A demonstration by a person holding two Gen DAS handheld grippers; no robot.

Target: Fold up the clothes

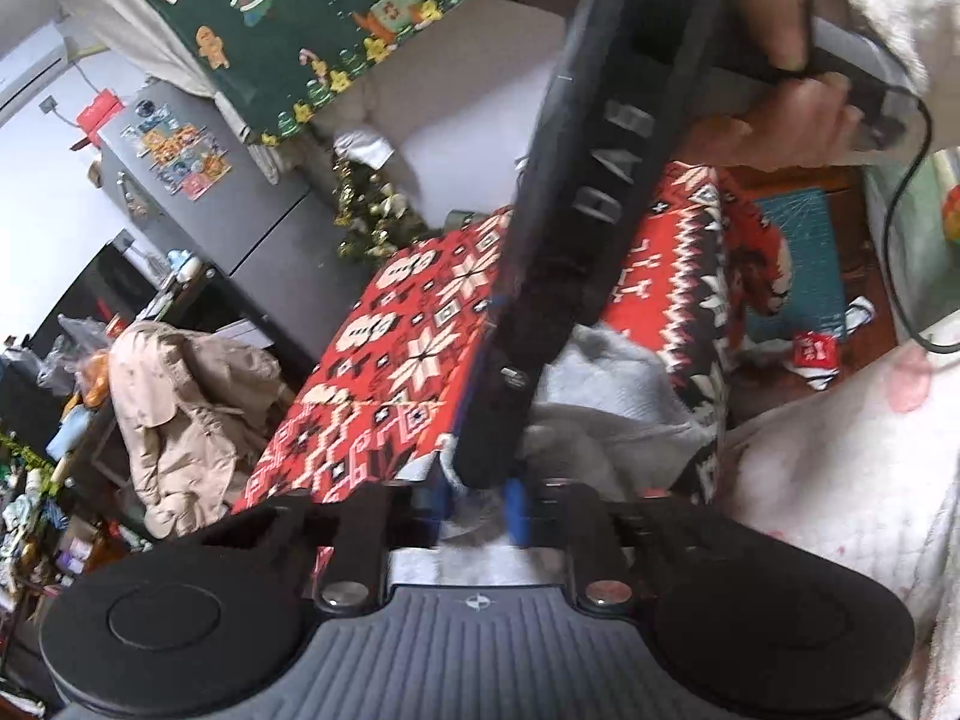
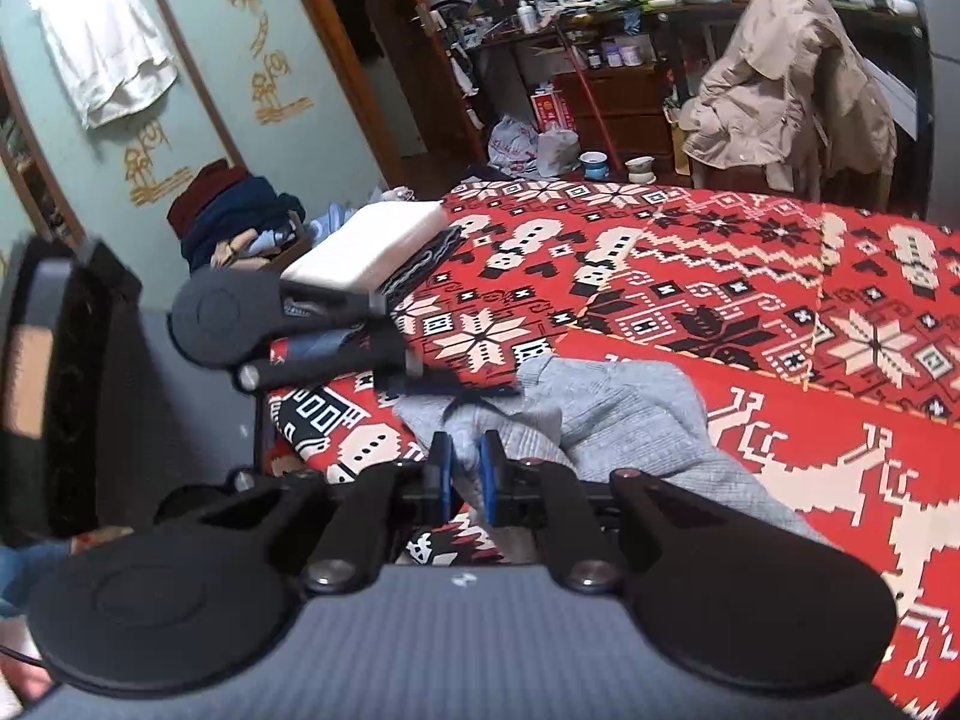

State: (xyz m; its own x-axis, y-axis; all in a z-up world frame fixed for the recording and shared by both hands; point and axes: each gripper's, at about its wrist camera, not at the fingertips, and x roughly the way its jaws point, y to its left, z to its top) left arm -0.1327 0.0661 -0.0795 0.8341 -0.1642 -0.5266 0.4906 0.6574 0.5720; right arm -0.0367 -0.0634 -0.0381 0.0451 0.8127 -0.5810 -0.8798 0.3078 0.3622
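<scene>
A crumpled light grey garment point(image 2: 624, 414) lies on a red snowflake-patterned blanket point(image 2: 720, 276). In the right wrist view my right gripper point(image 2: 467, 468) is shut on a fold of it, with grey cloth pinched between the blue pads point(image 2: 443, 471). My left gripper point(image 2: 402, 342) reaches in from the left, at the garment's far edge. In the left wrist view the left gripper point(image 1: 480, 501) is narrow, with grey cloth point(image 1: 606, 396) between its blue pads point(image 1: 516, 507). The right gripper's black housing point(image 1: 576, 228), held by a hand point(image 1: 798, 126), crosses that view diagonally and hides part of the garment.
A folded white item point(image 2: 366, 246) lies at the blanket's far left corner, with a pile of dark clothes point(image 2: 234, 216) behind it. A beige coat point(image 2: 780, 90) hangs on a chair beyond the blanket's far edge. A cluttered dresser point(image 2: 600, 60) stands at the back. A white fleece sleeve point(image 1: 840, 480) is close by on the right.
</scene>
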